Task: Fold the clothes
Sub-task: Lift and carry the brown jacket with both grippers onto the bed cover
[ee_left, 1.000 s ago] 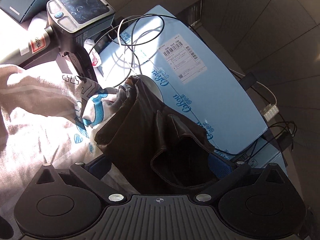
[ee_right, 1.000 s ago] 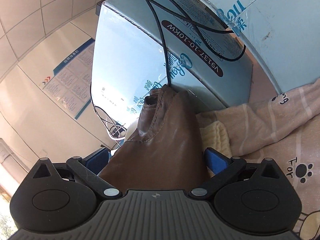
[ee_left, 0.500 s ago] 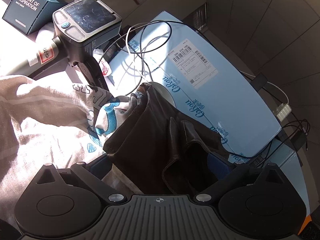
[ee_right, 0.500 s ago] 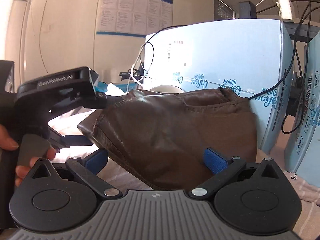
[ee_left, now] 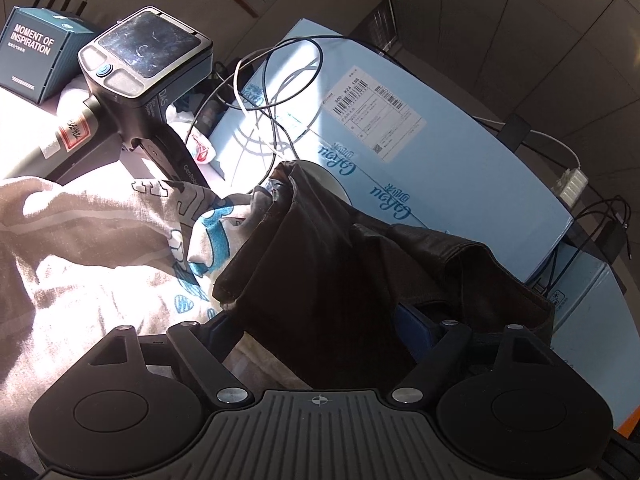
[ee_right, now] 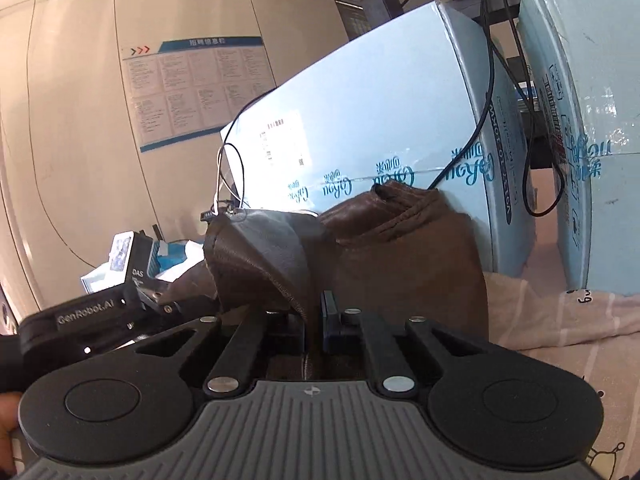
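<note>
Pinching a fold of the brown leather garment [ee_right: 404,256], the right gripper [ee_right: 314,320] has its two blue-padded fingers clenched together at the centre of the right wrist view, having just snapped closed on the material. The garment rises from the jaws toward the middle of that frame, leaning against a pale blue carton [ee_right: 360,136] behind it. At lower left there, the left gripper [ee_right: 160,300] reaches in toward the same garment. In the left wrist view the left gripper [ee_left: 320,320] has its jaws spread with the dark garment [ee_left: 320,280] bunched between them; they have just been closing, and I cannot tell whether the pads press on it. A patterned beige sheet [ee_left: 80,240] lies at left, and a teal box [ee_left: 36,56] sits upper left.
</note>
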Demonstrator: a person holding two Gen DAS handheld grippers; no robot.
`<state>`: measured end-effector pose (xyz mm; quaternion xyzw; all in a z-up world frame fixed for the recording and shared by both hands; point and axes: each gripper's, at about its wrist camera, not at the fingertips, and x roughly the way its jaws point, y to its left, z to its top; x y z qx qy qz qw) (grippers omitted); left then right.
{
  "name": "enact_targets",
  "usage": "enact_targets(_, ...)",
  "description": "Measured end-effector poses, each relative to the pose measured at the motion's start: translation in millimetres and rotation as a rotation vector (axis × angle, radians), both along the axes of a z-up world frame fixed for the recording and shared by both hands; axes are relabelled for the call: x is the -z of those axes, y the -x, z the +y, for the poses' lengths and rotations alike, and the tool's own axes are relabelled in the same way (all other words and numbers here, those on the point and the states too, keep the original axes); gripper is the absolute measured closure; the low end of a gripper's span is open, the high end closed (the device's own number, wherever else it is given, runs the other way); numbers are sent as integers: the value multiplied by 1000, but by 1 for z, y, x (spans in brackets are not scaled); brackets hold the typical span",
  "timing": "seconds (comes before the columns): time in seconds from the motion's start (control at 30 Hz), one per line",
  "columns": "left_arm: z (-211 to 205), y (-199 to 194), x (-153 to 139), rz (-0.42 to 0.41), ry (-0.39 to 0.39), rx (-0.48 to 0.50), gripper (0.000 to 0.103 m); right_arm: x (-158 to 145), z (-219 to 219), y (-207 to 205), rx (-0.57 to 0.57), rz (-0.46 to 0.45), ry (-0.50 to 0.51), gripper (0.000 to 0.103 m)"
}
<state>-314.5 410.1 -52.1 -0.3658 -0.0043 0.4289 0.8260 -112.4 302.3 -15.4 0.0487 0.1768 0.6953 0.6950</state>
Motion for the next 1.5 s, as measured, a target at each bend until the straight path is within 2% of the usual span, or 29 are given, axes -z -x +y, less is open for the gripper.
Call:
enact_targets(0.03,2,0,1,12,8,-11,34,-7,-7,-4,2,32,-34,97)
enact_targets(0.07,3,1,2,23,18,-20,44,-14,-14,-7,4,63,-67,97)
enact_targets(0.1,5,2,3,29,26,-29,51,-22,-22,-11,4,99,-107,97)
enact_targets(0.27,2,7,2,28,5,-48,69,-66,-72,-30,-15,276,-320,98)
enact_targets(0.33,-5,10,-3,24,-46,-63,77,-83,-86,-32,-25,295,-367,98)
enact_targets(0.4,-18,13,-11,39,-136,-100,86,-96,-96,-33,-37,302,-387,98)
enact_targets(0.5,-41,19,-22,30,-233,-128,91,-108,-113,-33,-36,300,-390,98)
enact_targets(0.67,-90,16,-30,13,-325,-83,92,-114,-154,-44,1,318,-402,99)
enact_targets(0.77,-121,-2,-38,21,-394,-8,92,-117,-192,-56,66,272,-406,99)
enact_targets(0.97,-161,-66,-35,81,-432,239,92,-106,-280,-86,252,180,-378,99)
enact_targets(1.1,-186,-109,-24,159,-436,407,91,-83,-335,-109,392,153,-313,99)
enact_targets(1.17,-199,-123,-19,206,-440,471,91,-65,-359,-123,460,169,-262,99)
enact_targets(1.27,-213,-131,-14,251,-429,524,90,-38,-392,-137,551,226,-201,99)
enact_targets(1.37,-214,-129,-10,279,-367,542,83,-14,-416,-145,605,266,-164,98)
enact_targets(1.43,-210,-128,-6,280,-307,564,75,0,-428,-151,639,300,-127,95)
enact_targets(1.5,-204,-128,-2,275,-244,587,61,12,-434,-161,677,346,-79,89)
